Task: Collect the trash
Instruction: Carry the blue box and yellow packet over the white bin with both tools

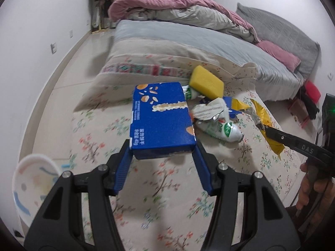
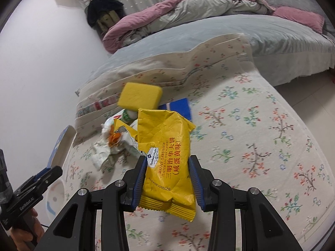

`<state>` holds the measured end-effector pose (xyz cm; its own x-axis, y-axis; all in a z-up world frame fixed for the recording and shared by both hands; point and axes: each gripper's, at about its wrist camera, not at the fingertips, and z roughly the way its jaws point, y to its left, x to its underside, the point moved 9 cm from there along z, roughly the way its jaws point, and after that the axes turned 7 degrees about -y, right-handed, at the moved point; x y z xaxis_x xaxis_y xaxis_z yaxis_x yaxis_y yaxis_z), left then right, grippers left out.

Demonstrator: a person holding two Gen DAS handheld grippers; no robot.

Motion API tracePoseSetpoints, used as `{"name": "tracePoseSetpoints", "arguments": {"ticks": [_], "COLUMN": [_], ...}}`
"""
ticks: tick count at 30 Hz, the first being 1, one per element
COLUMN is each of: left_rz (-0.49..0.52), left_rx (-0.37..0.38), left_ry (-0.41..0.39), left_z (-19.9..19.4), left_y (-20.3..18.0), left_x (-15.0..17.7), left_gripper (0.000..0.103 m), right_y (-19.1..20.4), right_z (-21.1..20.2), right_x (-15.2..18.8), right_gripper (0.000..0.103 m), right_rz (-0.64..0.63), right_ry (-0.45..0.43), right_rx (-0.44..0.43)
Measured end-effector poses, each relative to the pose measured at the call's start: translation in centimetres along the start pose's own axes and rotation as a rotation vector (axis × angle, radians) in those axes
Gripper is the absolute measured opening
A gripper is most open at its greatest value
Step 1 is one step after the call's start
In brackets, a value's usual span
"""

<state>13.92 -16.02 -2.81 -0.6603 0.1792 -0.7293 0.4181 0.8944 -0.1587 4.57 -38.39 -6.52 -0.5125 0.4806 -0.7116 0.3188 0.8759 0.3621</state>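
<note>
My left gripper [image 1: 162,146] is shut on a blue cracker box [image 1: 162,117] and holds it above the floral cloth. My right gripper [image 2: 168,163] is shut on a torn yellow waffle-sandwich wrapper [image 2: 167,159], also seen from the left wrist view [image 1: 264,121]. On the cloth beyond lie a yellow sponge [image 1: 206,81] [image 2: 140,96], crumpled white wrappers [image 1: 209,109] [image 2: 108,146] and a green-and-white tube [image 1: 224,130]. The blue box edge shows at the left of the right wrist view [image 2: 62,144].
A white bin [image 1: 33,186] with pastel marks stands at lower left, also low left in the right wrist view [image 2: 54,198]. A bed with a grey sheet [image 1: 188,35] and a pink duvet [image 1: 167,2] lies behind. A blue flat piece [image 2: 180,108] lies past the sponge.
</note>
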Motion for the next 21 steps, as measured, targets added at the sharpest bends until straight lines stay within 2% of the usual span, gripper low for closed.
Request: {"name": "tracePoseSetpoints", "arguments": {"ticks": [12, 21], "left_rz": [-0.085, -0.111], "left_rx": [-0.029, -0.12], "left_ry": [-0.015, -0.023], "left_z": [-3.6, -5.7], "left_y": [6.1, 10.6], "left_x": [2.7, 4.8], "left_gripper": [0.059, 0.059], "right_y": [5.9, 11.2], "right_z": [1.8, 3.2], "right_x": [2.0, 3.6], "right_gripper": [0.041, 0.041], "right_rz": [-0.088, -0.148], "right_ry": [0.047, 0.086], "right_rx": [-0.065, -0.116]}}
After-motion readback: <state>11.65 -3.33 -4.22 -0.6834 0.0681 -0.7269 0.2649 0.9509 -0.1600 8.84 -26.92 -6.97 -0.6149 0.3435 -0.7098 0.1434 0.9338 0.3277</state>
